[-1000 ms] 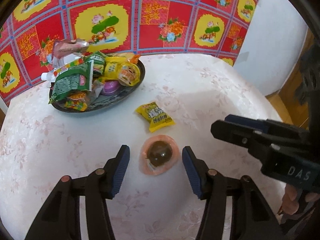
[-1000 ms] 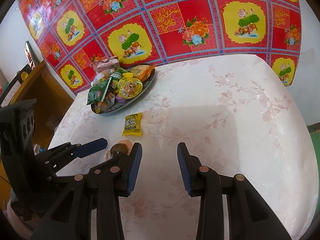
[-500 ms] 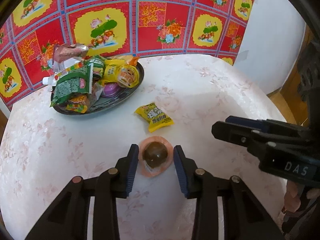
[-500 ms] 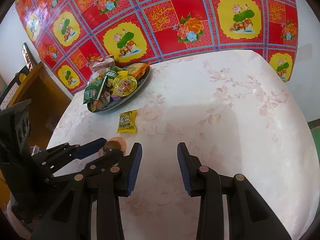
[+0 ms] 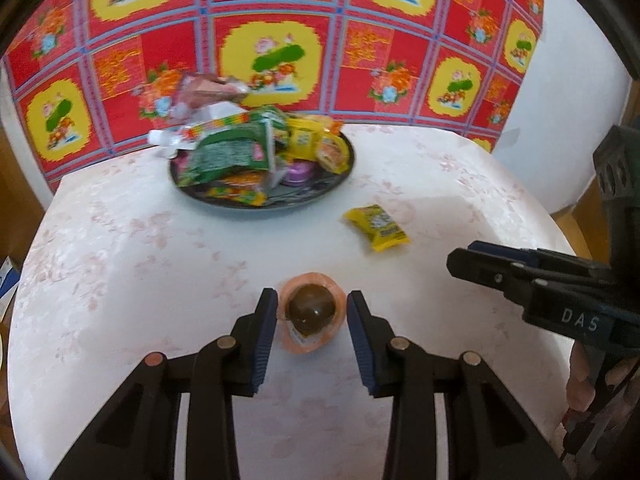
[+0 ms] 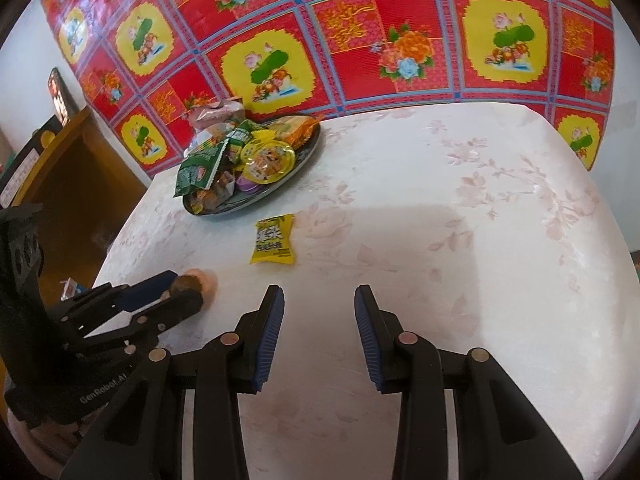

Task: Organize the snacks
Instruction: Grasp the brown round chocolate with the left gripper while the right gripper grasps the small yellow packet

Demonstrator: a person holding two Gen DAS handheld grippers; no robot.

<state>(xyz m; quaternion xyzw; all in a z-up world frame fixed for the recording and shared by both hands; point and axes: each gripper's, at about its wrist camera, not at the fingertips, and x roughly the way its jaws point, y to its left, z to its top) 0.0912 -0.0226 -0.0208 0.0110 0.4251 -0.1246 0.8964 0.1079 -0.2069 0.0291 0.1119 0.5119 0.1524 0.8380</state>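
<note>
My left gripper (image 5: 312, 316) is shut on a round brown snack in a clear pink wrapper (image 5: 312, 310), held just above the white tablecloth. The same snack shows in the right wrist view (image 6: 192, 282) between the left fingers. A yellow snack packet (image 5: 378, 227) lies on the cloth ahead and to the right; it also shows in the right wrist view (image 6: 274, 240). A dark round tray (image 5: 340, 178) piled with several snack packets stands at the back. My right gripper (image 6: 319, 320) is open and empty above the cloth.
The table (image 6: 460, 220) has a white floral cloth and rounded edges. A red and yellow patterned cloth (image 6: 360, 32) hangs behind it. A brown wooden cabinet (image 6: 76, 176) stands to the left of the table. The right gripper body (image 5: 560, 292) sits at the right of the left wrist view.
My left gripper closed on the wrapped brown snack and has lifted and turned, so the tray now sits more to the centre. The right gripper stayed open.
</note>
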